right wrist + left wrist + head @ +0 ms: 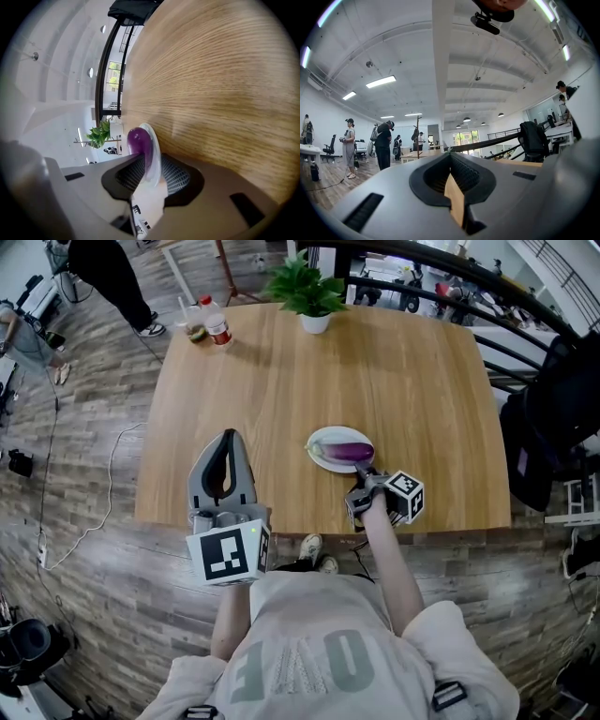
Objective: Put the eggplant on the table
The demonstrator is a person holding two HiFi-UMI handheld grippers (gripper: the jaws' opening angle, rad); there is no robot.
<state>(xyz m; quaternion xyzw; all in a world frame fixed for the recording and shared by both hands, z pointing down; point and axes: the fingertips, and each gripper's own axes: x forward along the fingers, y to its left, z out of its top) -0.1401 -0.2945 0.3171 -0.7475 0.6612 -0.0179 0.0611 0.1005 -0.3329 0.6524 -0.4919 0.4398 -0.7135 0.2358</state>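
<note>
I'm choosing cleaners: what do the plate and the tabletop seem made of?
Plate: white, smooth and glossy with a thin rim, likely glazed ceramic, possibly plastic. Tabletop: light wood look, straight grain lines, matte sheen; solid wood or veneer, cannot tell.

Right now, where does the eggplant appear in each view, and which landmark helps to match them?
Head view: the eggplant lies on the white plate, near the table's front edge.
Left gripper view: not in it.
Right gripper view: lower centre, just beyond the jaws.
Shared landmark: the potted plant, in the head and right gripper views.
</note>
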